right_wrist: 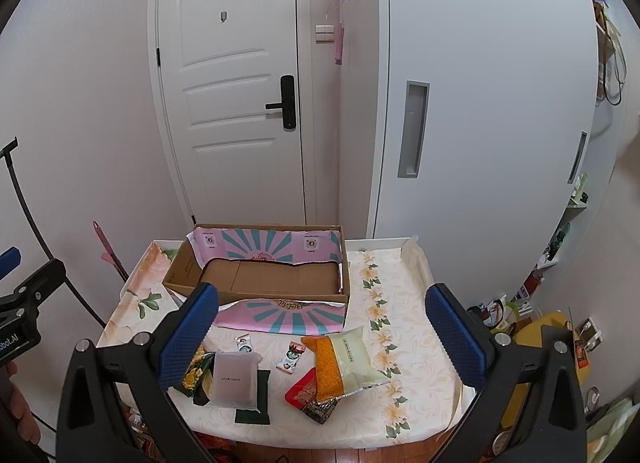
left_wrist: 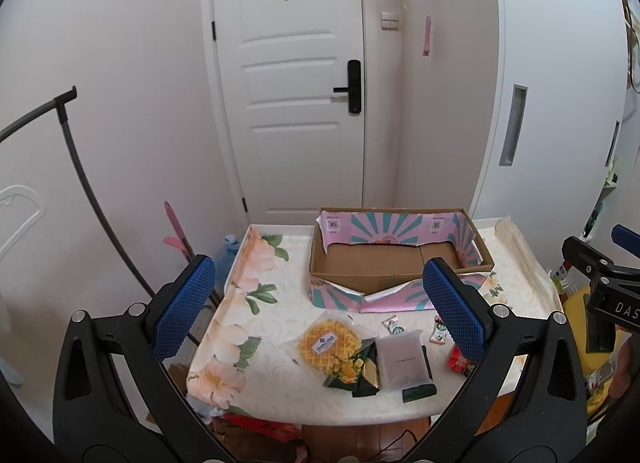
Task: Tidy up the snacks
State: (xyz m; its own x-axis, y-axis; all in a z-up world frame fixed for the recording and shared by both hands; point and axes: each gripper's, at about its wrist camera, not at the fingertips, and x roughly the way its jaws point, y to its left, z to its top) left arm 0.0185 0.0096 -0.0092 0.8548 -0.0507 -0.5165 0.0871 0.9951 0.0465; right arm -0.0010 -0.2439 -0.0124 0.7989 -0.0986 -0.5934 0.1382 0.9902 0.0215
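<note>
An empty cardboard box [left_wrist: 384, 263] with pink and teal sunburst sides stands at the back of the flowered table; it also shows in the right wrist view [right_wrist: 276, 279]. Snack packets lie in front of it: a round yellow waffle pack [left_wrist: 328, 345], a frosted white pouch [left_wrist: 402, 361] [right_wrist: 235, 377] over dark green packets [right_wrist: 253, 415], small sachets [right_wrist: 291, 357], an orange and pale green bag [right_wrist: 344, 363] and a red packet [right_wrist: 304, 391]. My left gripper [left_wrist: 320, 311] is open and empty above the snacks. My right gripper [right_wrist: 320, 339] is open and empty above them.
The table [left_wrist: 280, 383] stands before a white door [left_wrist: 296, 83] and white wardrobe [right_wrist: 480, 123]. A dark curved rack pole [left_wrist: 80, 167] and a pink tool [left_wrist: 178, 231] stand at its left. Cluttered shelves and bags [right_wrist: 552, 303] are to the right.
</note>
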